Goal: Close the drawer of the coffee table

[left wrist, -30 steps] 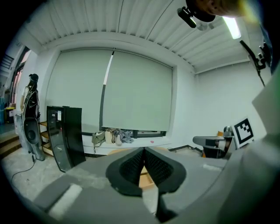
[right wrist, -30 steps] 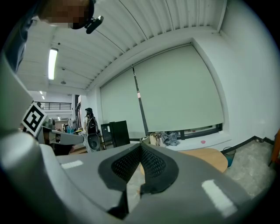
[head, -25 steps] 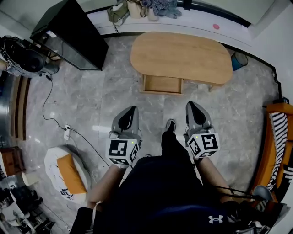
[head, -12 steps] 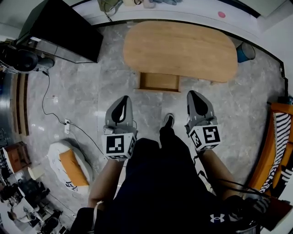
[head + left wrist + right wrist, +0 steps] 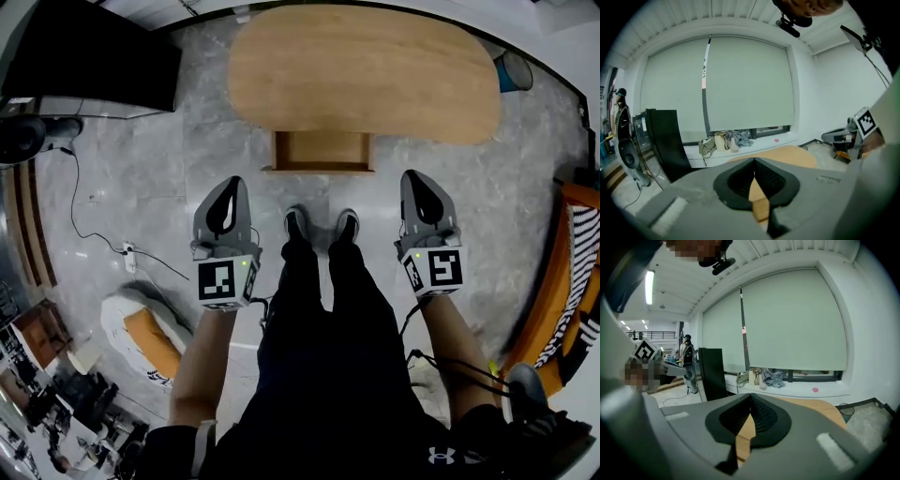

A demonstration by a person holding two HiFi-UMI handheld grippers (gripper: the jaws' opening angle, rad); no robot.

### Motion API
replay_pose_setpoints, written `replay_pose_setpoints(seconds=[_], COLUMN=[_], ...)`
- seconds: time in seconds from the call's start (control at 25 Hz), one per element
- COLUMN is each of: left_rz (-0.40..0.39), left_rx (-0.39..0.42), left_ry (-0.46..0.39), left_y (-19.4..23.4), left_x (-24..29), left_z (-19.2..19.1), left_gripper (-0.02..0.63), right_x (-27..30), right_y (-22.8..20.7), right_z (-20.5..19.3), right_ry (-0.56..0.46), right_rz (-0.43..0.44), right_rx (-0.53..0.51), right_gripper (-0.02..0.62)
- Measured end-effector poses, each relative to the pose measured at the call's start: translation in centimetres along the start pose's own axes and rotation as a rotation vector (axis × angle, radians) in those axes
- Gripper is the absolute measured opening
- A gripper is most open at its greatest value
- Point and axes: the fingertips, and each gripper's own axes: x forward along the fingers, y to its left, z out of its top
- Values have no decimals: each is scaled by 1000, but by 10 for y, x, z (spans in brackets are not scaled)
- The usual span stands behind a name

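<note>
Head view shows drawer open, gripper views show left gripper, right gripper fingers pressed together

Head view: from above the person, facing steeply down on the coffee table and floor. Gripper views: low, nearly level, each along its own jaws toward the window blind. All three share the table, close ahead.
</note>
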Motion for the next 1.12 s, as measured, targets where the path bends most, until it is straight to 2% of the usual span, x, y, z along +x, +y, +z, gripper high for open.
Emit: replay_pose_setpoints(seconds=[0.24,0.48,0.6,0.76,0.84,0.96,1.04,1.12], left_rz=[-49,-121,-158,-160,-162,-157,-155,-157], left_rx=[97,147,186,231,227,153,105,102], left_ry=[158,299,331,375,398,464,506,524], left_y=[29,34,26,14,12,16,20,23], left_x=[67,102,118,124,125,129,133,140], left_z=[-97,-210,-260,-310,-332,-368,-393,-416], left_gripper=[7,35,67,150,170,179,186,187], right_x=[32,57,74,79,79,80,82,83], right_y=[-41,-50,-51,-43,-41,-46,-49,-51], right_z=[-106,-214,-265,-313,-331,-363,-384,-403], right_ry=[146,246,303,357,378,413,431,450], right_rz=[-67,-23,-3,25,36,37,35,34], right_rx=[6,-45,-47,24,39,55,63,66], right_gripper=[5,6,9,55,81,134,152,155])
